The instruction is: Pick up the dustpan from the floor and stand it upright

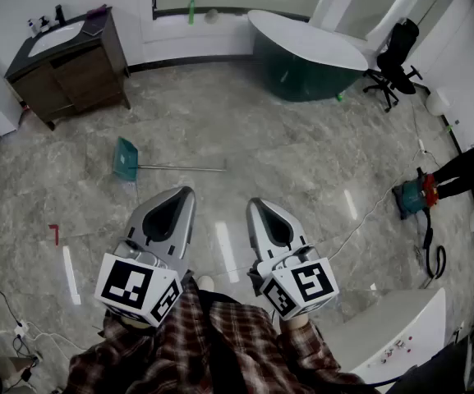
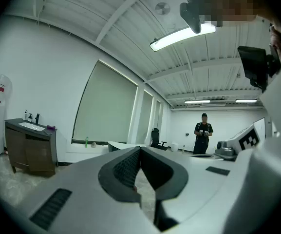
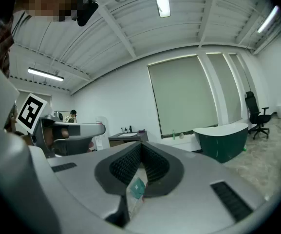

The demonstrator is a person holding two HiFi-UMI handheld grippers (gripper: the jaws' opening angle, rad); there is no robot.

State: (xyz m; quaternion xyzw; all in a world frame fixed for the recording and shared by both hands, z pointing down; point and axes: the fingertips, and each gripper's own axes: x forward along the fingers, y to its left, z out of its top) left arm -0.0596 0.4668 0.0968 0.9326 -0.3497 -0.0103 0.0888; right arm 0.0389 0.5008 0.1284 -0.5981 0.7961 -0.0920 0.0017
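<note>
Both jaws clenched empty on my left gripper (image 1: 189,190) and right gripper (image 1: 255,202), teal dustpan (image 1: 125,158) lying flat on the floor (image 1: 302,179) well ahead, looks light and stiff, so I'd pinch its thin, likely slippery handle (image 1: 183,168) near the pan.

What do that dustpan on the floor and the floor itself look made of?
Dustpan: the teal pan looks like matt plastic. Its thin grey handle is probably metal, but too small to be sure. Floor: glossy veined stone or stone-look tile, with lamp reflections showing the polish.
</note>
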